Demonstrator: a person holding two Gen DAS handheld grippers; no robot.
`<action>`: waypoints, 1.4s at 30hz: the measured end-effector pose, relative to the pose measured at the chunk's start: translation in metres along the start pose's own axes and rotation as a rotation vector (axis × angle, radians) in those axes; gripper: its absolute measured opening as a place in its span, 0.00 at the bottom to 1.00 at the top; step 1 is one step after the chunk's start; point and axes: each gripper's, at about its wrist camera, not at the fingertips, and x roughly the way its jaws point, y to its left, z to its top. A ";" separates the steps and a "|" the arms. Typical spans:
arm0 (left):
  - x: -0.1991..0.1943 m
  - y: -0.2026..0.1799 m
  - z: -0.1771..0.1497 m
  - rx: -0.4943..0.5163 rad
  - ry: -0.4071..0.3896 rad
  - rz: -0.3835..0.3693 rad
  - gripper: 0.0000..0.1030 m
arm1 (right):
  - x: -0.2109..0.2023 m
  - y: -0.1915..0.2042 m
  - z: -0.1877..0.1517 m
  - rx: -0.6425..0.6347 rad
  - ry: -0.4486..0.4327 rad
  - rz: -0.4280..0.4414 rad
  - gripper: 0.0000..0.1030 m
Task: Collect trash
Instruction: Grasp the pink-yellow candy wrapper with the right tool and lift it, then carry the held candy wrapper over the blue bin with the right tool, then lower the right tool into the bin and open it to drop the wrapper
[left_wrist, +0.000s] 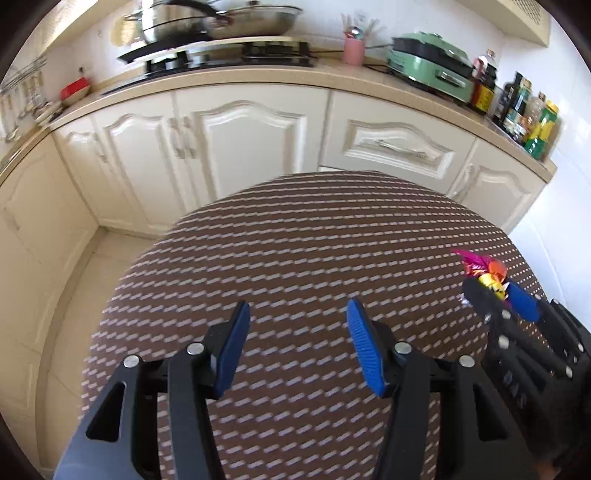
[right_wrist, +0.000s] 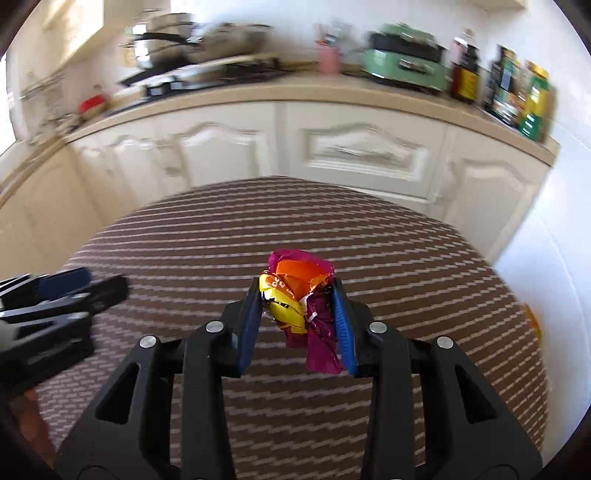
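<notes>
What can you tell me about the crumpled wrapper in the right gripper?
The crumpled wrapper looks like glossy foil or plastic, in magenta, orange and yellow with bits of white print. It is scrunched into a lump, with a magenta tail hanging below. The right gripper pinches it between its blue pads, above the brown patterned table. Nothing else touches it.

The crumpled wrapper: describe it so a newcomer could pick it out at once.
Start at the round table with the brown striped cloth, in front of the cream kitchen cabinets. Above it, the right gripper pinches the wrapper between blue fingers. It is the only crinkled magenta, orange and yellow foil there.
</notes>
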 end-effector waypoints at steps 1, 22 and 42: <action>-0.007 0.016 -0.004 -0.021 -0.008 0.006 0.53 | -0.004 0.012 -0.001 -0.009 -0.003 0.023 0.35; -0.092 0.378 -0.156 -0.438 -0.038 0.283 0.53 | -0.006 0.403 -0.073 -0.320 0.110 0.430 0.35; 0.148 0.524 -0.396 -0.738 0.331 0.361 0.53 | 0.217 0.526 -0.311 -0.411 0.551 0.408 0.35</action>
